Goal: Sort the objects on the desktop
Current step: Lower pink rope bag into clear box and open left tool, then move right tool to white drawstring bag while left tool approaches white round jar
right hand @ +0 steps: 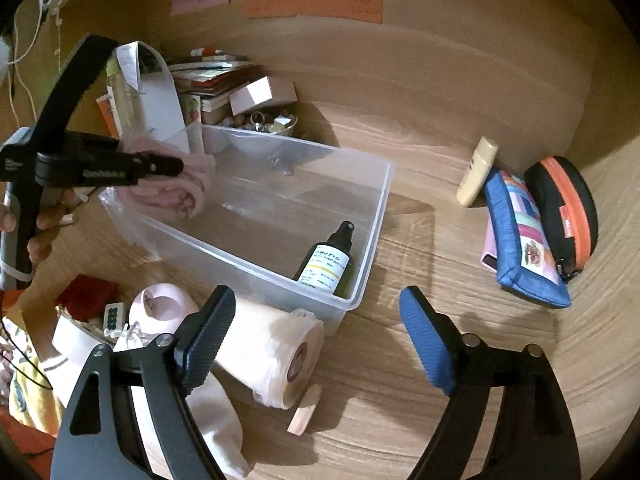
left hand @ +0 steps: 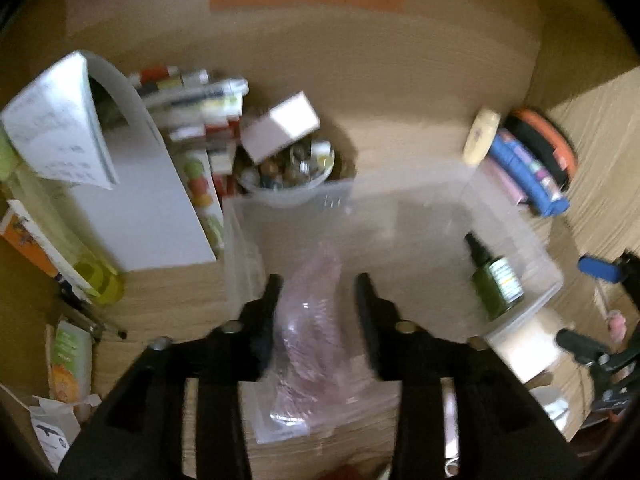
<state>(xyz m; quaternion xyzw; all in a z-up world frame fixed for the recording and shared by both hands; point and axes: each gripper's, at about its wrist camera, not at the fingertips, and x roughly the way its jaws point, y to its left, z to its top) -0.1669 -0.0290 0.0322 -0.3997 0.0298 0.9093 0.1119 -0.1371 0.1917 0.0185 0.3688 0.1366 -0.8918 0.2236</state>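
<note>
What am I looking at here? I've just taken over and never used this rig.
No robot: a person holds one hand-held gripper in each hand, each with a fisheye camera looking along its fingers. The left view shows the left hand-held gripper shut on a pink item in a clear plastic bag, over the clear plastic bin. The right view shows the right hand-held gripper open and holding nothing, above the wooden desk. A green spray bottle lies in the bin. Beside it lies a roll of white bags; farther right, a blue pouch.

left gripper [left hand: 318, 300] fingers closed on something pink, right gripper [right hand: 316, 336] fingers spread wide
</note>
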